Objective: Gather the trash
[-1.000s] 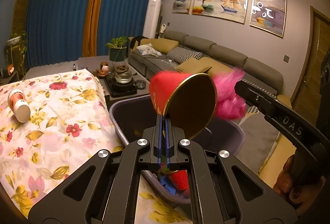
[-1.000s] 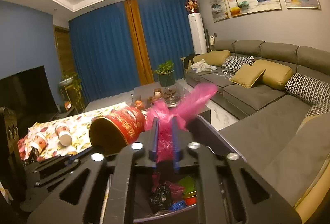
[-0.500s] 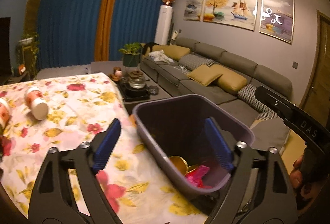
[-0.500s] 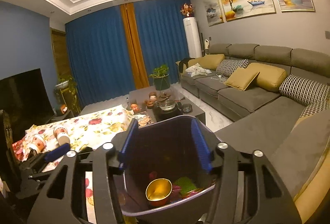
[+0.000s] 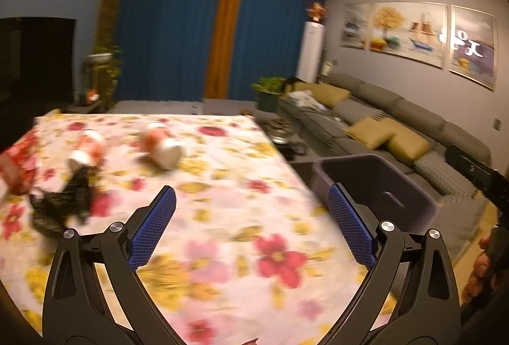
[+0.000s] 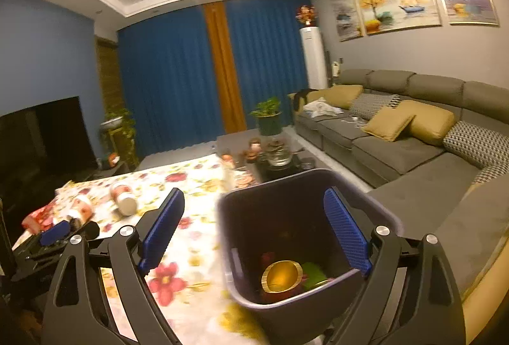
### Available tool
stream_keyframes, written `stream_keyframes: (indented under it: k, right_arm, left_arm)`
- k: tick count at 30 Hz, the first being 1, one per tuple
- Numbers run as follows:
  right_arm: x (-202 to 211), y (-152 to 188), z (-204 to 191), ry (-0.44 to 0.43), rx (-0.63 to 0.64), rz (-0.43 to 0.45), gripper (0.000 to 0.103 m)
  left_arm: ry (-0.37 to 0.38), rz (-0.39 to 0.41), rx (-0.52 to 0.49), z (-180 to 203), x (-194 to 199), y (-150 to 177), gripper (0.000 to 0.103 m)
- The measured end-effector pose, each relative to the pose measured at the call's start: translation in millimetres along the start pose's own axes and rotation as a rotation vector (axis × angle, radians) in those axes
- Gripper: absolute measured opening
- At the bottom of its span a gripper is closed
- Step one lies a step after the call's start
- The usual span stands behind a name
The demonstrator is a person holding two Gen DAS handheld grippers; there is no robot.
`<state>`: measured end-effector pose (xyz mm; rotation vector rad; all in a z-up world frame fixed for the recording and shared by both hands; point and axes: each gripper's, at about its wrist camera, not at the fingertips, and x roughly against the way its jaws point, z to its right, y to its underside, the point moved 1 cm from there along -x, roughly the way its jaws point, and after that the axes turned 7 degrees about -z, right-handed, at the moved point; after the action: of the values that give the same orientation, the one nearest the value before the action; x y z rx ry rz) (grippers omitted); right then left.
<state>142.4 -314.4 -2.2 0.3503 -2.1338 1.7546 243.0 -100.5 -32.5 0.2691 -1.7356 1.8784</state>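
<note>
Left wrist view: the left gripper (image 5: 251, 227) has its jaws opening wide, nothing between them, and it points across the floral table (image 5: 241, 217). Trash lies on the far left of the table: two cups (image 5: 162, 144) on their sides, a black bag (image 5: 60, 205) and a red wrapper (image 5: 16, 167) at the edge. The picture is blurred. The bin (image 5: 375, 186) stands just off the table's right edge. A hand (image 5: 480, 268) shows at the right margin.

Right wrist view: the right gripper (image 6: 254, 227) is over the bin (image 6: 375, 294), jaws opening and empty. In the bin lie a gold-rimmed tub (image 6: 281, 276) and some green waste (image 6: 313, 273).

Judgement: a drop is complete and the step in hand is the reach for more trash. The next move calls for carrying the left gripper to the nearer cup and closing across its body, which may roll.
</note>
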Motion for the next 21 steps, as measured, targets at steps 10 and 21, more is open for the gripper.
stream_keyframes:
  k: [10,21]
  right_arm:
    - [-21.2,13.5,-106.6,-0.135,0.094,-0.057,0.087]
    - [-52.9,22.7,-184.8,-0.187,0.102,-0.067,0.087]
  left_arm:
    - [-0.206,0.016,0.076,-106.0,41.4,8.6,0.094]
    - [-0.303,-0.034,0.142,-189.2,30.3,16.2,0.094]
